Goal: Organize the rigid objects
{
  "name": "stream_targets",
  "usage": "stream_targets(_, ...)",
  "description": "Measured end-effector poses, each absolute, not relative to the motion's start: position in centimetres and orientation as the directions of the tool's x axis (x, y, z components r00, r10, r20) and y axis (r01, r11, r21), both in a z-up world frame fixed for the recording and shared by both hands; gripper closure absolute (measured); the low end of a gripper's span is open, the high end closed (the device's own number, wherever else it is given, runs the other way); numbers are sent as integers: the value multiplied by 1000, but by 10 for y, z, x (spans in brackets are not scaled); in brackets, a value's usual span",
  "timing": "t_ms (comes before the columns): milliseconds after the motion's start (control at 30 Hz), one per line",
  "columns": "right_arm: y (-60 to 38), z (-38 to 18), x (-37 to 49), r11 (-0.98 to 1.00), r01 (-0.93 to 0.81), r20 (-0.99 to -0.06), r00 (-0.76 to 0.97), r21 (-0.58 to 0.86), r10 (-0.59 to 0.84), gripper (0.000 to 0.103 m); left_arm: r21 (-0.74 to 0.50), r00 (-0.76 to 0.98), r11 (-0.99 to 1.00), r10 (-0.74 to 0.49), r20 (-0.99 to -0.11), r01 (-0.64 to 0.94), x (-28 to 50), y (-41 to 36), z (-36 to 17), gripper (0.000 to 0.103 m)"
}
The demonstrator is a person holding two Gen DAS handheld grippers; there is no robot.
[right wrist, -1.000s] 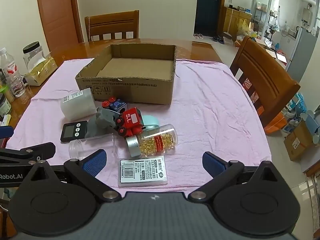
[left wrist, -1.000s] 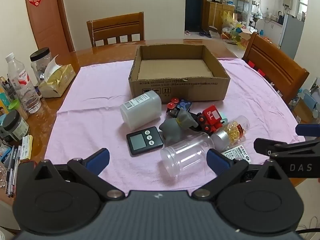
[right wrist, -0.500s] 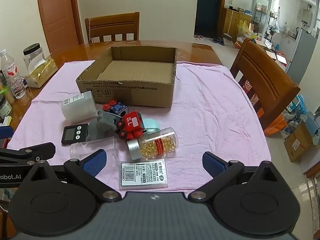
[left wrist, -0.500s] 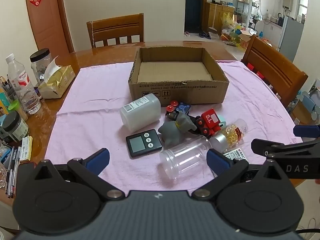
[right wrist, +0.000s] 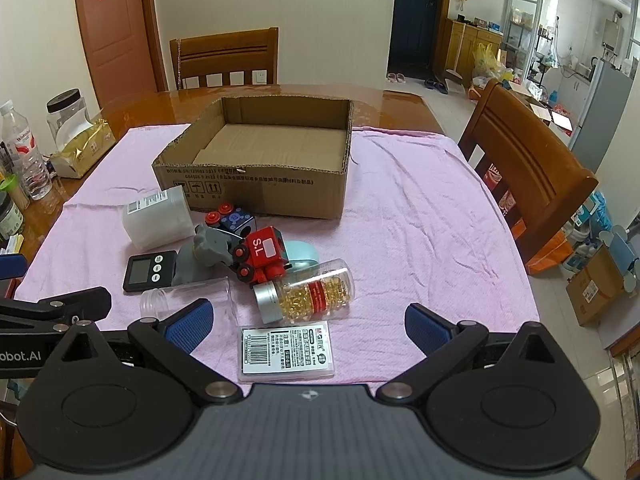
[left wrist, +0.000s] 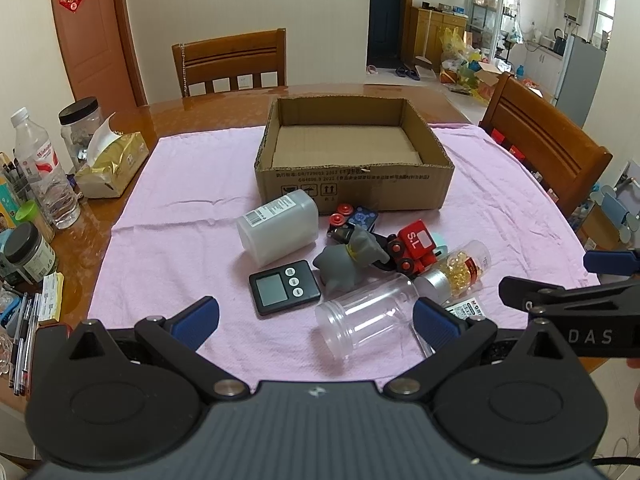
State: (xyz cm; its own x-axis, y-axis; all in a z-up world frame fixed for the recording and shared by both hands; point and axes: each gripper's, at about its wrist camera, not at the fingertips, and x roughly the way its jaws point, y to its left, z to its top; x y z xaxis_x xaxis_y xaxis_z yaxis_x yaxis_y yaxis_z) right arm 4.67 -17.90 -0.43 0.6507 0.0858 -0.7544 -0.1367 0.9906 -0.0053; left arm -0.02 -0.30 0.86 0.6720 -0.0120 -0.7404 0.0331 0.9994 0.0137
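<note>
Nearest, both tongs, left [left wrist: 316,320] and right [right wrist: 307,325], are spread wide, holding nothing. Clear jar [left wrist: 366,326] lies on its side w/ clutter before the empty cardboard box [left wrist: 354,190]: prob light, stiff, slippery, rolls; grip mid-body across.

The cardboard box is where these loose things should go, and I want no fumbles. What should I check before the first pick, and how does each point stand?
1. Brown cardboard box open and empty: ok, only its bare floor shows.
2. Left gripper open and free: ok, nothing is between the fingers.
3. Right gripper open and free: ok.
4. Clear plastic jar reachable: ok, it lies on its side just ahead of the left gripper.
5. Flat white labelled case reachable: ok, it lies flat between the right fingers' line.
6. Red toy truck free to lift: not ok, it is crowded against the grey toy elephant.
</note>
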Motion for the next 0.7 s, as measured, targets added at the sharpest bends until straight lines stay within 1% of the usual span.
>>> stream_targets(700, -177, 0, 46, 990, -137, -748, 659, -14, 81, 0, 6, 675, 999, -19, -738, 35, -2, -3, 13, 1)
